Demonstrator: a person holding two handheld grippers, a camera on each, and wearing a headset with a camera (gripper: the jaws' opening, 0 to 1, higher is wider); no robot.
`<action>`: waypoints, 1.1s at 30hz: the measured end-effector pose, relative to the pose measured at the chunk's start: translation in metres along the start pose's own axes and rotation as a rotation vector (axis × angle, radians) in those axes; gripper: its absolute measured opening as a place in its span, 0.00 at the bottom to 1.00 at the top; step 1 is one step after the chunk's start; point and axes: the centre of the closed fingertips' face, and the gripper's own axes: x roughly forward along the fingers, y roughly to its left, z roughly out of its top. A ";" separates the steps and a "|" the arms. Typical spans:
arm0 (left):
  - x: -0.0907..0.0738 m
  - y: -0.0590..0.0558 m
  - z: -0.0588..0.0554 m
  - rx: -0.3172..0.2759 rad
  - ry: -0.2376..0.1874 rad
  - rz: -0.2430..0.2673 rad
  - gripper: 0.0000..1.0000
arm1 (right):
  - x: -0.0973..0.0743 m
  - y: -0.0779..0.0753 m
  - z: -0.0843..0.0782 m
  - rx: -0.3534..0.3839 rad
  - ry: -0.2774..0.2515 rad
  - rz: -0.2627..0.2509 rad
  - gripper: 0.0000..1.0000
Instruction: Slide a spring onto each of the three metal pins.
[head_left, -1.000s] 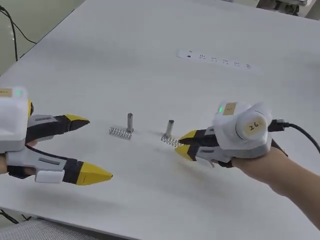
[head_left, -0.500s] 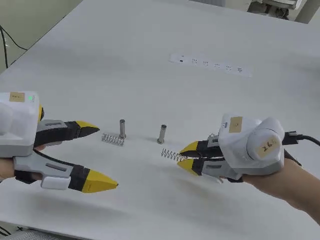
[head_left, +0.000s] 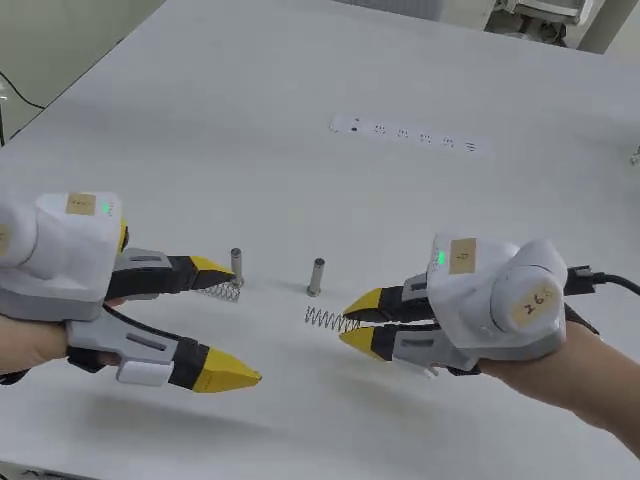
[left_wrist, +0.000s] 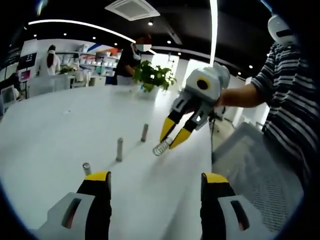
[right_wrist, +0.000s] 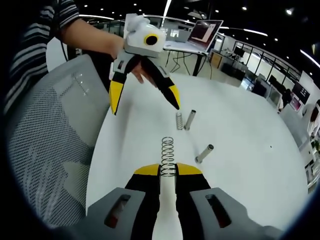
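Right tool (head_left: 352, 320) is clamped on a spring (head_left: 325, 319), with the coil poking out toward 9 o'clock. Left tool (head_left: 225, 320) has its jaws wide apart, gripping nothing. On the table (head_left: 200, 120) the first pin (head_left: 316, 276) stands upright at 12 o'clock of that spring. The second pin (head_left: 236, 264) stands at its 9 o'clock, second spring (head_left: 222, 290) lying at its foot. In the left gripper view a third pin (left_wrist: 86, 168) stands nearest, at 10 o'clock of the left jaw.
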 end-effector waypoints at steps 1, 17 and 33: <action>0.002 -0.002 0.001 0.002 0.003 -0.010 0.66 | 0.000 0.001 0.001 -0.003 -0.001 0.003 0.08; 0.030 -0.012 0.009 0.075 0.011 -0.103 0.30 | 0.003 0.015 0.007 -0.052 -0.002 0.041 0.08; 0.046 -0.025 0.019 0.094 -0.007 -0.172 0.14 | -0.004 0.015 0.014 -0.049 -0.037 0.039 0.08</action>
